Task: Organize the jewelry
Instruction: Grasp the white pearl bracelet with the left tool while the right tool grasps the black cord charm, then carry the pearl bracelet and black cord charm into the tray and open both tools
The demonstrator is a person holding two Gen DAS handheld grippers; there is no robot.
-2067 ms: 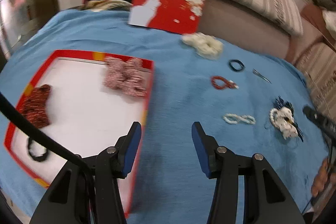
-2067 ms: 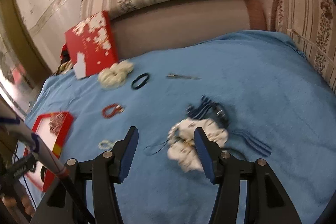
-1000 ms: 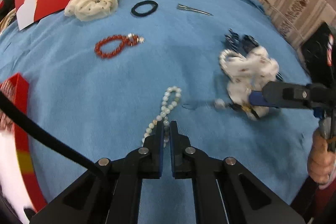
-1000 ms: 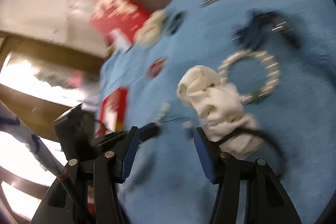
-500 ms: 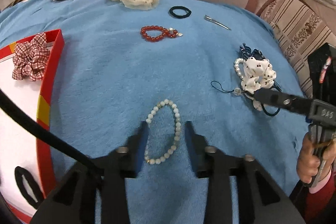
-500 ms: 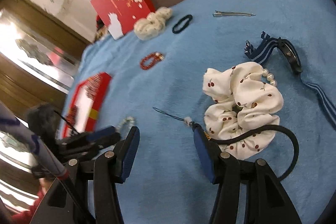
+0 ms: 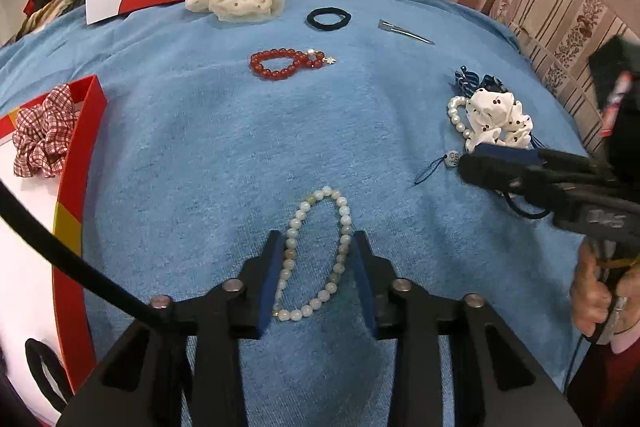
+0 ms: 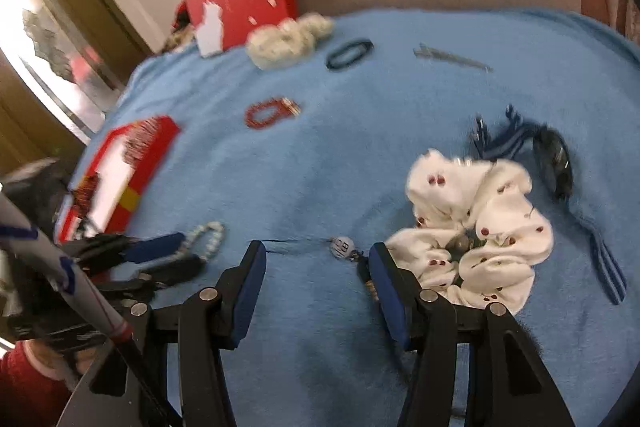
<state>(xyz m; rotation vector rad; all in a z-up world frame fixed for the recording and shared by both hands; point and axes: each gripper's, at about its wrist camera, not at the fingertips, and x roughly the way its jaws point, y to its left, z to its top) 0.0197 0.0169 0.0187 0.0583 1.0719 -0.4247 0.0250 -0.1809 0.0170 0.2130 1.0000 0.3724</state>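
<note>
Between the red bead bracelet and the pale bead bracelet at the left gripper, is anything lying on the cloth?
No. In the left wrist view, only bare blue cloth separates the red bead bracelet from the pale bead bracelet.

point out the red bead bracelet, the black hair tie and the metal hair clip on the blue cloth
red bead bracelet (image 7: 280, 65): left wrist view, on the lower beads of its loop.
black hair tie (image 7: 329, 19): left wrist view, on the band's near edge.
metal hair clip (image 7: 404, 31): left wrist view, mid-length of the clip.
</note>
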